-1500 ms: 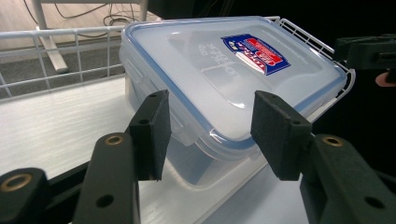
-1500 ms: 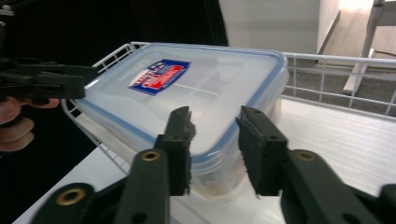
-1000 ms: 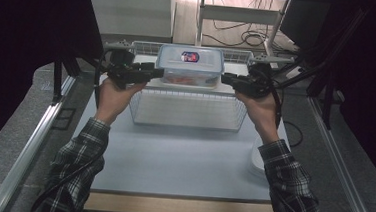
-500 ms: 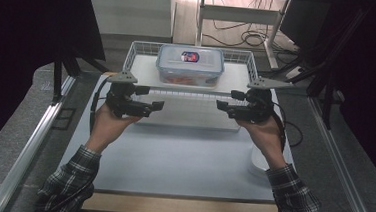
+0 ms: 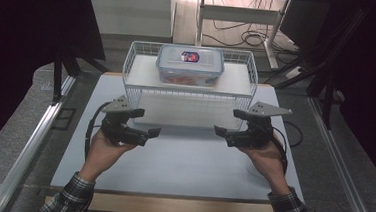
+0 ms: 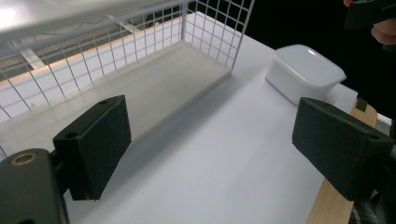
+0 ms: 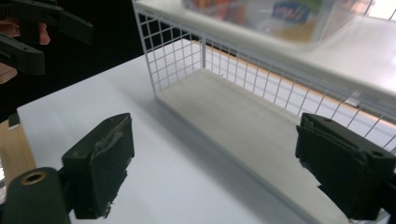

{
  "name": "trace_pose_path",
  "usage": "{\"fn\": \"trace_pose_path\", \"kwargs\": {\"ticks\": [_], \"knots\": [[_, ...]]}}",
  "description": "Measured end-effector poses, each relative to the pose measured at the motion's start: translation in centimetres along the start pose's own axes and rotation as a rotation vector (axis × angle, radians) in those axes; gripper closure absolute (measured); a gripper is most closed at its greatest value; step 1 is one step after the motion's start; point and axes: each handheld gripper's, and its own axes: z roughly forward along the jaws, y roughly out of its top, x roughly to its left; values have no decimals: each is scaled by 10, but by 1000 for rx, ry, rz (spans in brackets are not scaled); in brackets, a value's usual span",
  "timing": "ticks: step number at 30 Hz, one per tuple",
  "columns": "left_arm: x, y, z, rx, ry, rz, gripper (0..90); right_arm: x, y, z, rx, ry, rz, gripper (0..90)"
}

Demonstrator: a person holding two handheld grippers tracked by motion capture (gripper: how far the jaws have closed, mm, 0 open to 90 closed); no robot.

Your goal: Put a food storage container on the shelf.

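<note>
High view: the left gripper (image 5: 143, 123) and the right gripper (image 5: 228, 130) hang over the white table (image 5: 182, 165), well apart. Both have just been opening their jaws, which now stand wide with nothing between them. Farther off, the lidded box (image 5: 190, 65) sits on top of the wire rack (image 5: 189, 88).

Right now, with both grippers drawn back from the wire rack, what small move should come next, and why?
Probably none toward the lidded container: it sits on the wire rack's top shelf, apart from both grippers. The left gripper and right gripper have just been opening, with nothing between the jaws. I would ease both hands back to rest.
</note>
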Motion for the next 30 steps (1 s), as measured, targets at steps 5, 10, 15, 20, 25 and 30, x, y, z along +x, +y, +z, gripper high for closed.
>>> {"fn": "trace_pose_path", "kwargs": {"ticks": [5,10,15,20,25,30], "knots": [[-9,-25,3,12,10,-3,85,9,-21,3,22,17,-3,82],[-13,-41,7,39,24,-10,63,14,-37,5,48,10,-21,58],[-16,-58,11,34,15,-12,49,22,-54,6,55,30,-23,48],[-19,-79,17,35,45,-2,44,26,-71,6,65,17,-37,48],[-22,-98,26,36,17,-43,46,30,-84,10,66,19,-30,48],[-29,-108,31,70,67,19,36,35,-98,16,80,25,-27,48]]}}
